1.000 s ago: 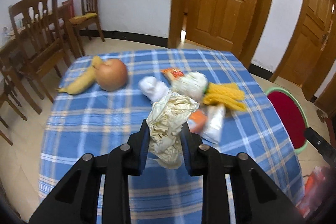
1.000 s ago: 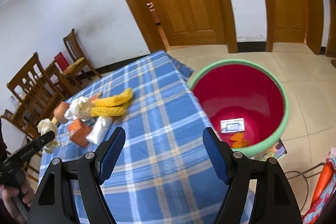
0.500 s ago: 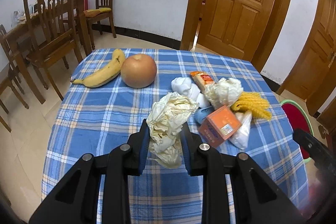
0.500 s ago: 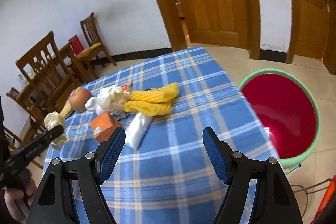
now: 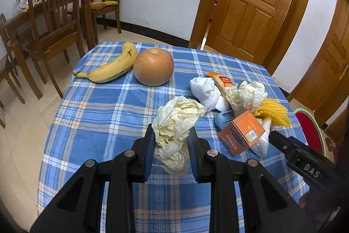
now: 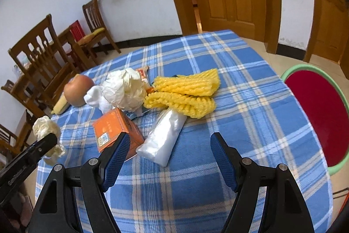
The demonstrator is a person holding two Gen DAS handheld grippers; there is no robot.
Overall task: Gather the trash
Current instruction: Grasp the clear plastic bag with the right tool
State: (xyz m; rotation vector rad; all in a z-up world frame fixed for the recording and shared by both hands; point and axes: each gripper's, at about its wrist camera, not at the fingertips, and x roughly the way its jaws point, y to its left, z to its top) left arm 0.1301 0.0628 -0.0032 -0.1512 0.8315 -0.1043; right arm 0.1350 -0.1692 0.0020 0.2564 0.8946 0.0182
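Observation:
My left gripper (image 5: 171,139) is shut on a crumpled cream paper wad (image 5: 174,121), held above the blue plaid tablecloth (image 5: 104,115); the same wad (image 6: 44,130) shows at the left edge of the right wrist view. My right gripper (image 6: 168,141) stands open over the cloth, nothing between its fingers. Just ahead of it lie a clear plastic bag (image 6: 163,137), an orange box (image 6: 113,130), yellow foam netting (image 6: 185,93) and another paper wad (image 6: 124,88). A red bin with a green rim (image 6: 316,115) stands on the floor at the right.
A banana (image 5: 111,67) and an apple (image 5: 153,67) lie at the table's far left. White cloth (image 5: 207,91), a snack wrapper (image 5: 222,82) and a blue lid (image 5: 223,119) sit in the pile. Wooden chairs (image 5: 54,21) stand left, doors behind.
Both grippers swung left toward the trash pile and sank a little. The bin slid from the middle of the right wrist view to its right edge. The left keeps its paper wad.

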